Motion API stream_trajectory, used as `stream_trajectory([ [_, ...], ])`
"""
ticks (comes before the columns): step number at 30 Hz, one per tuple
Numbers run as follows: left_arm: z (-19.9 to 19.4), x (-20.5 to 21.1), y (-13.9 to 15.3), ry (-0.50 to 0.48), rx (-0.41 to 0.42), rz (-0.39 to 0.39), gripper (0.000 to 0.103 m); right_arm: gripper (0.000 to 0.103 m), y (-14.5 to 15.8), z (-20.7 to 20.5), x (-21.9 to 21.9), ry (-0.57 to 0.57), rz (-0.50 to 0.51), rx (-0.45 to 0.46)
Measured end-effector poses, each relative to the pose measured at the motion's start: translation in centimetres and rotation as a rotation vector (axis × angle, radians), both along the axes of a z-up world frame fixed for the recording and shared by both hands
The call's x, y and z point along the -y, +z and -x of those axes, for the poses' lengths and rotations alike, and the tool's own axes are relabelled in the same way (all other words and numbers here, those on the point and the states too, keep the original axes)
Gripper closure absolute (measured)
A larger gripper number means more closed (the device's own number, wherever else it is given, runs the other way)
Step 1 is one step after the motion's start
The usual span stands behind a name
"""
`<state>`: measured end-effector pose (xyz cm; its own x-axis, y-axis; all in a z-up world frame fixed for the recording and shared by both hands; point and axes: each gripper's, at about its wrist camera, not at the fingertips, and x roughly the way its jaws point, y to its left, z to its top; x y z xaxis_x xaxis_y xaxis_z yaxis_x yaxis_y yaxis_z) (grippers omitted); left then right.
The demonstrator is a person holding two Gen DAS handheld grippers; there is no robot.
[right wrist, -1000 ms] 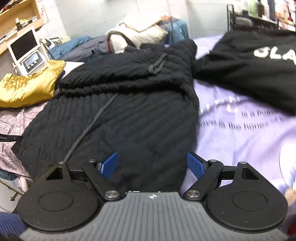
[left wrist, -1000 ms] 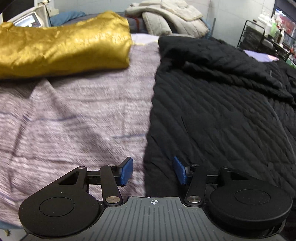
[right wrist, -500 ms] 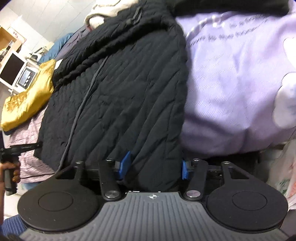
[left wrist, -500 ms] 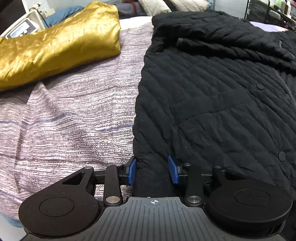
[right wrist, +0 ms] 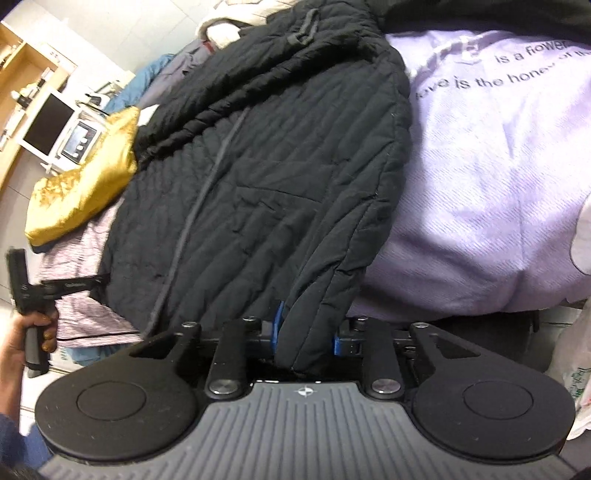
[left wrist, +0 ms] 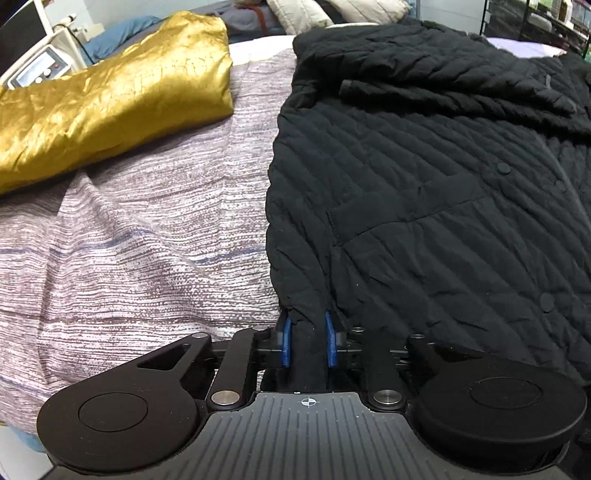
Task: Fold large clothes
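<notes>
A large black quilted jacket [left wrist: 424, 177] lies spread on the bed, its hood end far from me. It also shows in the right wrist view [right wrist: 266, 184]. My left gripper [left wrist: 308, 341] is shut on the jacket's near left hem corner, with fabric bunched between the blue pads. My right gripper [right wrist: 304, 332] is shut on the jacket's near right hem corner. The left gripper, held in a hand, shows at the left of the right wrist view [right wrist: 33, 291].
A gold shiny garment [left wrist: 110, 96] lies at the far left on a mauve striped cloth [left wrist: 140, 236]. A lilac printed garment [right wrist: 498, 177] lies right of the jacket. Other clothes are piled at the back [left wrist: 314, 14]. A black wire rack [left wrist: 535, 22] stands far right.
Both grippers have closed from open onto the jacket's near hem corners. The left moved in to the hem edge; the right came down low at the bed's front edge.
</notes>
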<state>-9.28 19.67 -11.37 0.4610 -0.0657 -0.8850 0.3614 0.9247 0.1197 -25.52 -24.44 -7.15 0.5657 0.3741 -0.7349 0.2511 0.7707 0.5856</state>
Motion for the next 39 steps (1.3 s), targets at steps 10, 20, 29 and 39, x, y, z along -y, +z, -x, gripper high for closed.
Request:
stream_trajectory([
  [10,-4.1,-3.2,5.2,0.106,-0.025,0.369,0.049,0.080,4.2,-3.3,2.6,-0.012,-0.216,0.194],
  [20,-16.7,0.4,12.7,0.082,0.187,0.514,0.058,0.084,12.1,-15.4,10.8,-0.054,-0.197,0.469],
  [29,-30.3,11.3,9.7,0.044,0.334,0.275,0.058,0.084,8.6,-29.6,18.6,-0.305,-0.120,0.403],
  [39,-35.2,14.7,2.3,0.115,0.280,0.185,0.055,0.085,-0.6,-36.6,19.9,-0.426,-0.087,0.268],
])
